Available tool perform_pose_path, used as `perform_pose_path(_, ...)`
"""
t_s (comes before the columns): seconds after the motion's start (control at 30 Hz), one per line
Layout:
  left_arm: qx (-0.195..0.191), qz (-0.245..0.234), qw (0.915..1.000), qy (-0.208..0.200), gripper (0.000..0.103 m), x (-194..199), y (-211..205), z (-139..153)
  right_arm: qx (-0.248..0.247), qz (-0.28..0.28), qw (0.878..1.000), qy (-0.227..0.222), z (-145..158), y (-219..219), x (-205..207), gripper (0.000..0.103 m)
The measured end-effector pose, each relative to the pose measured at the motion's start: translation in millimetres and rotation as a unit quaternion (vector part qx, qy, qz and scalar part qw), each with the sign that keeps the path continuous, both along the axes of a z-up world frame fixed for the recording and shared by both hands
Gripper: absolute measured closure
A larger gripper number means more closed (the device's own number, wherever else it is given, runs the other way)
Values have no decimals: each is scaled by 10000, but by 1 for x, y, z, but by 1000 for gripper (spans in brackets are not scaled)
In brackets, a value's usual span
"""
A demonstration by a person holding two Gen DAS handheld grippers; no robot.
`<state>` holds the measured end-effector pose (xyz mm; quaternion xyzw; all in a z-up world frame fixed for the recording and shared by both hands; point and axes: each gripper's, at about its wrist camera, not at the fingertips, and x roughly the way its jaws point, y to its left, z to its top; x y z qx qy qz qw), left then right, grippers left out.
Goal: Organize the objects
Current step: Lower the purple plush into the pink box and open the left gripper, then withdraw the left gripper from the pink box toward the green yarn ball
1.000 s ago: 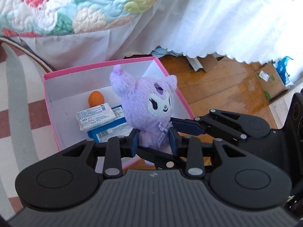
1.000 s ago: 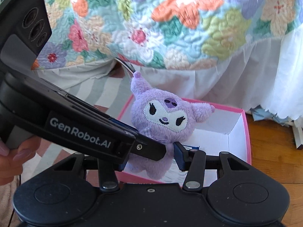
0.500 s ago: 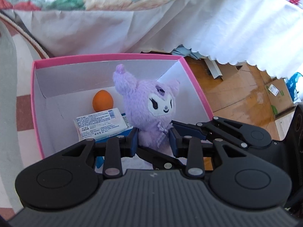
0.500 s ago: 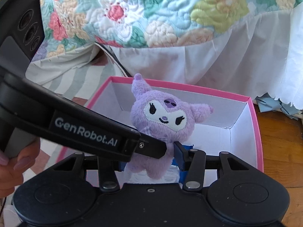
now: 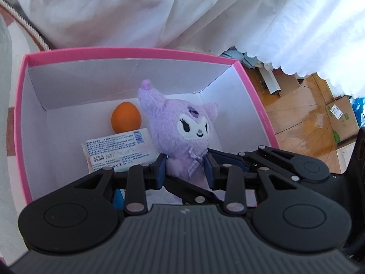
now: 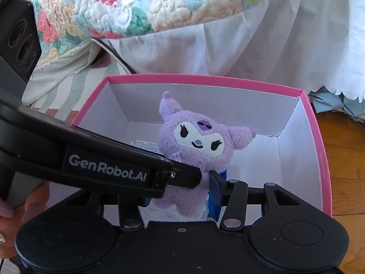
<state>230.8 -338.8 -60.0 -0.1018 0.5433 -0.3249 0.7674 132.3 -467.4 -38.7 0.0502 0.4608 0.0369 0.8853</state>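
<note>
Over the pink box [image 5: 20, 123], centre of both frames, I hold the purple plush [image 5: 182, 134] upright, its lower body pinched from two sides. My left claw [image 5: 185, 170] grips it at the waist below the bow; my right claw [image 6: 182, 196] clamps lower down, both narrow on the fur. Inside the box, left of the plush: an orange egg [image 5: 126, 120] and a white printed packet [image 5: 121, 149], touching. White bed skirt [image 5: 205, 18] behind, upper frame.

Left tongs [image 5: 184, 171]: matte black linkage arms, silver pivot rivets, blue pads, ribbed grey housing. Right tongs [image 6: 180, 194]: same build. White "GenRobot.AI" lettering on the black side; one small screw nearby.
</note>
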Motion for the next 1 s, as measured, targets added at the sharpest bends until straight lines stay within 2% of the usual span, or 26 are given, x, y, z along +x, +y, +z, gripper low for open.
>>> perform_pose_path(0.13,-23,120,9999,43,70,0,5,-2,-118,-135,9998,80,-7,0,2,49)
perform_pose_path(0.3,87,125,9998,-112,70,-2,9,5,-206,-276,9993,113,-14,-3,4,48)
perform_pose_path(0.53,264,-18,9994,-218,70,-9,20,16,-159,-647,9978,53,-13,-10,-6,40)
perform_pose_path(0.83,656,-346,9961,-488,70,-30,39,53,-275,-446,9977,-438,22,12,-51,39)
perform_pose_path(1.0,865,-453,9932,-633,70,-46,56,77,-295,-401,9974,-527,51,28,-69,39)
